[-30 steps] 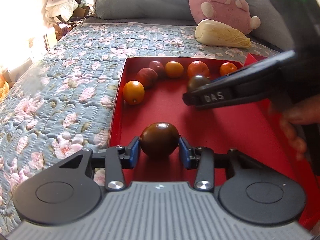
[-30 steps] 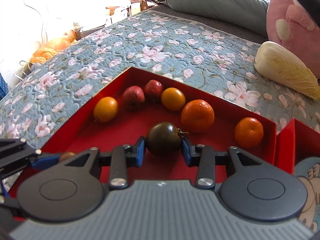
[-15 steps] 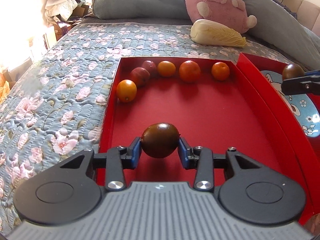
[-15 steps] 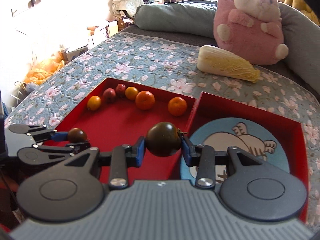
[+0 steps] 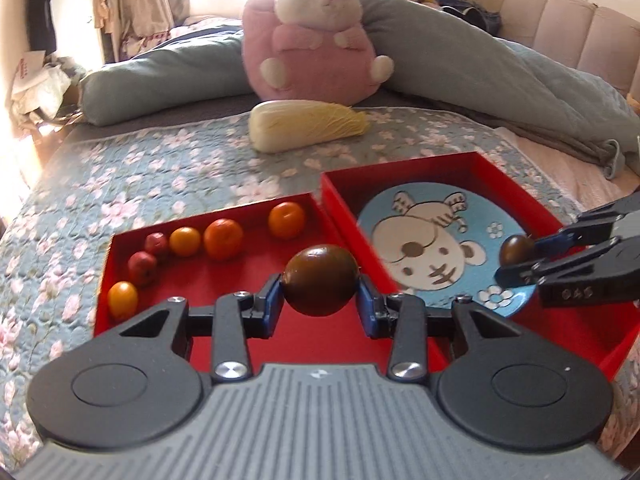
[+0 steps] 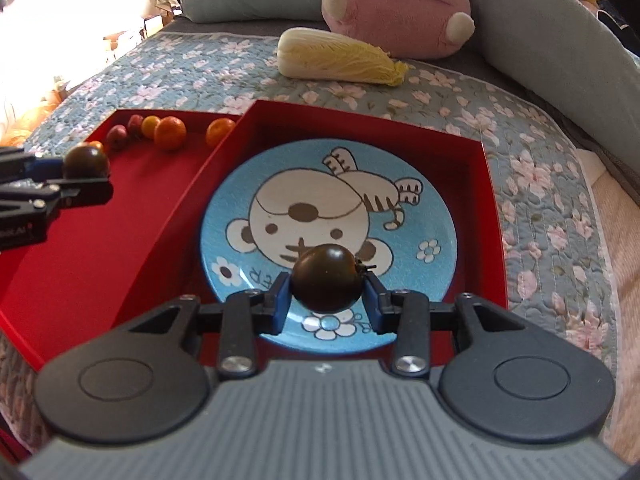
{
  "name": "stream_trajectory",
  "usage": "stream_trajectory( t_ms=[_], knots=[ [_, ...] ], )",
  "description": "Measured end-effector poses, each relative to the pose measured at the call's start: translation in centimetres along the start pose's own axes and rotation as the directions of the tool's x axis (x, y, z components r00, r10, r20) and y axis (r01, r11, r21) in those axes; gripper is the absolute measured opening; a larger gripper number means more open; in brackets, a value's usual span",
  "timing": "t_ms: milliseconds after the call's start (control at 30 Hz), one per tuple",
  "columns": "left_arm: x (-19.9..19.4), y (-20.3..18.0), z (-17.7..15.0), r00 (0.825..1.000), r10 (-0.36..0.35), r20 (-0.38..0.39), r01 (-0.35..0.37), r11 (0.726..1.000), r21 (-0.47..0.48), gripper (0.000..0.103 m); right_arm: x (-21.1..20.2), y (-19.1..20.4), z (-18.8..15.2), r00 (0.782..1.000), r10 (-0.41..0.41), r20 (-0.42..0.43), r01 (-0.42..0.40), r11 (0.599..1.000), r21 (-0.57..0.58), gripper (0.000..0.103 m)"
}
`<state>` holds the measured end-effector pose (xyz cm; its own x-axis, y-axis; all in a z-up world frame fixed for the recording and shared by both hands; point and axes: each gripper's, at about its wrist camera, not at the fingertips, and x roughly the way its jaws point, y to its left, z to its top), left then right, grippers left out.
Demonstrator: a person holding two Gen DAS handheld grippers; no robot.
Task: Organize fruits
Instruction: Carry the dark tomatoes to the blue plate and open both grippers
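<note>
The bed is covered by a quilted blue-grey bedspread with pink flowers (image 5: 168,168), and a long grey-blue bolster pillow (image 5: 160,76) lies across its far side. A pink plush rabbit (image 5: 316,36) leans against the bolster, and a pale yellow-white napa cabbage (image 5: 308,124) lies on the bedspread just in front of the rabbit. Two shallow red rectangular trays sit side by side on the bedspread, touching along one wall. The left red tray (image 5: 105,264) holds six small fruits in a curved row along its far and left walls: an orange-yellow fruit (image 5: 123,300), two dark red fruits (image 5: 142,273), another orange-yellow fruit (image 5: 185,241), a large orange tangerine (image 5: 223,239) and a smaller tangerine (image 5: 286,220). The right red tray (image 6: 494,216) holds a round blue plate with a white cartoon bear (image 6: 328,216), which fills most of its floor. The left gripper (image 5: 320,306) is closed on a dark brown-green tomato (image 5: 320,280), held clear above the left tray close to the shared wall. The right gripper (image 6: 326,302) is closed on a second dark tomato with a green stem (image 6: 326,278), held above the near part of the plate and not touching it. Nothing stands between either tomato and the plate except the shared tray wall.
</note>
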<state>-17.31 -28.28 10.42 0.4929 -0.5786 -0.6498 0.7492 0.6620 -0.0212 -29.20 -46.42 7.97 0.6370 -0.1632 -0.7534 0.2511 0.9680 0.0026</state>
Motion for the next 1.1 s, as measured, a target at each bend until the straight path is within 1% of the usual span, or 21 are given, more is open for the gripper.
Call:
stream_trajectory(
  t_ms=[133,233,367,433,533,633,733,900,967,1000,1033,1100],
  knots=[
    [2.4,-4.0,2.0,0.998,-0.069,0.001,0.069,0.997,0.036,0.045,1.0,-0.1,-0.6,1.0,-0.003,-0.03,0.002,1.0,-0.016,0.041],
    [4.2,-6.5,2.7,0.994,-0.11,-0.006,0.11,0.992,0.063,0.045,1.4,-0.5,-0.6,0.999,-0.004,-0.037,0.004,1.0,-0.005,0.041],
    [7.1,-8.6,3.1,0.99,-0.142,-0.02,0.143,0.985,0.091,0.045,2.2,-1.0,-0.9,0.999,-0.006,-0.054,0.006,1.0,-0.006,0.042],
    [8.4,-9.2,3.1,0.989,-0.142,-0.029,0.144,0.984,0.104,0.045,2.4,-1.2,-1.0,0.998,-0.009,-0.056,0.009,1.0,-0.002,0.042],
    [10.1,-9.6,2.8,0.988,-0.145,-0.05,0.149,0.983,0.108,0.045,2.6,-1.5,-1.1,0.998,-0.016,-0.06,0.016,1.0,0.001,0.041],
    [10.9,-9.4,2.6,0.985,-0.159,-0.065,0.165,0.981,0.101,0.045,2.9,-1.7,-1.0,0.998,-0.014,-0.059,0.014,1.0,0.005,0.041],
    [11.1,-8.9,2.5,0.981,-0.183,-0.06,0.187,0.979,0.086,0.045,3.0,-1.7,-1.0,0.998,-0.016,-0.057,0.016,1.0,0.005,0.041],
    [10.9,-8.5,2.3,0.981,-0.181,-0.067,0.187,0.979,0.083,0.046,3.1,-1.6,-0.9,0.998,-0.024,-0.056,0.024,1.0,0.0,0.042],
    [10.8,-8.2,2.1,0.978,-0.197,-0.074,0.202,0.977,0.074,0.047,3.1,-1.6,-0.9,0.998,-0.03,-0.056,0.03,1.0,-0.002,0.042],
    [10.8,-8.1,2.1,0.976,-0.203,-0.075,0.208,0.975,0.072,0.05,3.1,-1.6,-0.9,0.998,-0.031,-0.057,0.031,1.0,-0.002,0.042],
    [10.6,-8.1,2.1,0.975,-0.209,-0.074,0.214,0.974,0.074,0.058,3.1,-1.6,-0.9,0.998,-0.034,-0.056,0.034,0.999,-0.001,0.042],
    [10.3,-8.1,2.0,0.976,-0.212,-0.057,0.216,0.973,0.084,0.066,3.1,-1.6,-0.9,0.998,-0.033,-0.058,0.033,0.999,0.003,0.042]
  ],
)
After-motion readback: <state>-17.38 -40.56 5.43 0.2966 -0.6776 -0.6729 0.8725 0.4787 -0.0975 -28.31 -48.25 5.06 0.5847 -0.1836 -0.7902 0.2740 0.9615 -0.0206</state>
